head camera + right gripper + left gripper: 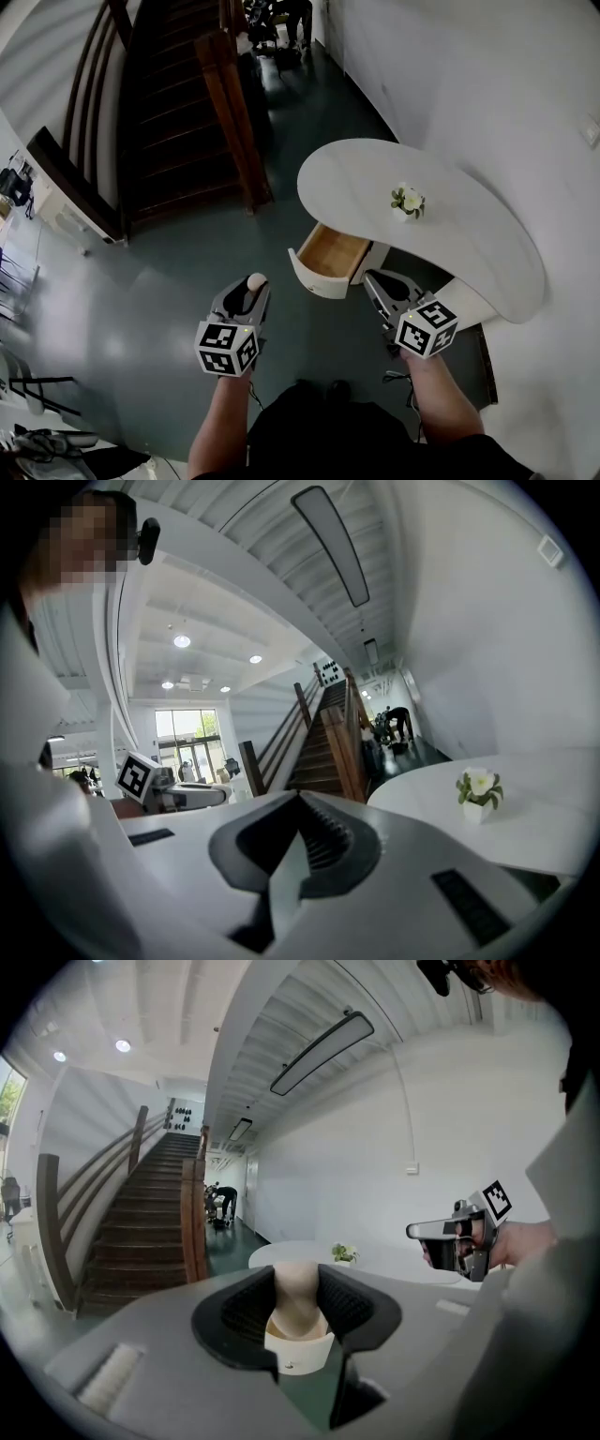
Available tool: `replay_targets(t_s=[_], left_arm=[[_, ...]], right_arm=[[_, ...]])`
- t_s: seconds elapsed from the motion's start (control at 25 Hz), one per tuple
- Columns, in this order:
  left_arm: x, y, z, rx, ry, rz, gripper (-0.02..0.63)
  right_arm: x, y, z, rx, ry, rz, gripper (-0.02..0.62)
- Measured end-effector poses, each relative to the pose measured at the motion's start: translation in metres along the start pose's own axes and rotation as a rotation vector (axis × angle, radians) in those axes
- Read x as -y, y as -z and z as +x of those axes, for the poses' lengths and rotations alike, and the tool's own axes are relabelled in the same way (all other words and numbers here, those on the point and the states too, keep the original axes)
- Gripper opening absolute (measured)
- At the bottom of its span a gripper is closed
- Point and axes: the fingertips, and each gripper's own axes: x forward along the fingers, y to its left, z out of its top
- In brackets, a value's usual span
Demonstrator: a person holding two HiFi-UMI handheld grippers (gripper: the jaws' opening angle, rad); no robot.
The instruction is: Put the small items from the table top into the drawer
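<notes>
Small cream item (298, 1309), rounded on top with a white band round its base, sits between the black ribbed pads (246, 1312) of the left gripper (251, 286). The jaws stand fairly wide and press on it from both sides, so it is gripped and carried clear of any surface. In the head view it shows as a pale knob at the gripper's tip, above the dark green floor (169, 309) and to the left of the drawer (317, 280), apart from it.

The right gripper (301, 802) has its jaws drawn together with nothing between them. Its tip lies just beside the drawer's right front corner, under the near edge of the table (473, 248) (whether it touches the drawer I cannot tell).

The drawer is pulled out of the white, kidney-shaped table, showing a light wooden inside behind a curved white front. On the table top stands a small white pot of flowers (409, 201), well back from the drawer. Both marker cubes and the person's bare forearms (217, 422) show at the bottom of the head view.

Beyond the table, a dark wooden staircase (178, 122) rises on the left, and a bent-over figure (226, 1203) stands far down the hall.
</notes>
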Motion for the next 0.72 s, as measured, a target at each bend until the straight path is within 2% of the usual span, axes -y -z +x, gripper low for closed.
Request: replay_targets(t_s=[0.32, 0.48, 0.72], left_arm=[[-0.033, -0.003, 0.053, 0.025, 0.036, -0.043, 0.147], [-0.066, -0.001, 0.088, 0.021, 0.065, -0.079, 0.147], [-0.109, -0.015, 0.129, 0.023, 0.106, -0.08, 0.147]], right_arm=[[0.02, -0.001, 0.05, -0.052, 0.006, -0.025, 0.009], [0.034, -0.005, 0.094, -0.086, 0.027, -0.032, 0.009], [0.048, -0.024, 0.152, -0.099, 0.05, -0.047, 0.009]])
